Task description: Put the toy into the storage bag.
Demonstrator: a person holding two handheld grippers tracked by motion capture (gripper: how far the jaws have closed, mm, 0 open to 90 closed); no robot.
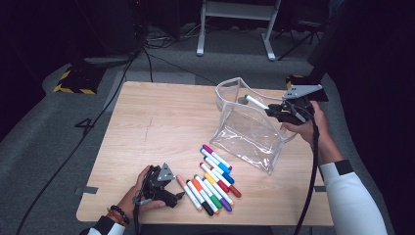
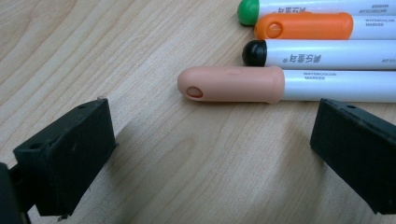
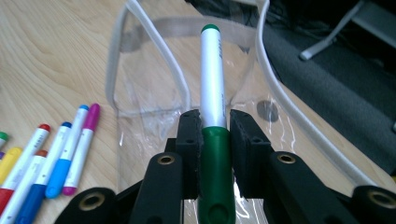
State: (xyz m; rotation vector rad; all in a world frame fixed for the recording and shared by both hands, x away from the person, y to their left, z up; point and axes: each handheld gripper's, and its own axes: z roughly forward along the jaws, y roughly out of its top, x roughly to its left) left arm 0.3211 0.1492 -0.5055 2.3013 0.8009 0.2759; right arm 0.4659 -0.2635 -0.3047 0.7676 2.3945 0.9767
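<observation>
A clear plastic pouch (image 1: pixel 247 128) stands open on the right of the wooden table (image 1: pixel 151 122). My right gripper (image 1: pixel 274 112) is shut on a dark green marker (image 3: pixel 213 116) and holds it over the pouch's (image 3: pixel 149 88) mouth, white barrel pointing inward. Several markers (image 1: pixel 210 178) lie in a row near the front edge. My left gripper (image 1: pixel 172 198) is open just left of that row, jaws wide apart. Ahead of its jaws lies a peach-capped marker (image 2: pixel 233 84), with black (image 2: pixel 254 52), orange (image 2: pixel 303 25) and green (image 2: pixel 249 10) ones beyond.
A grey carpet floor surrounds the table, with cables (image 1: pixel 98 122) at the left and a white stand's legs (image 1: pixel 235 29) at the back. Dark cloth (image 1: pixel 372 73) hangs at the right. Bare wood covers the table's left and middle.
</observation>
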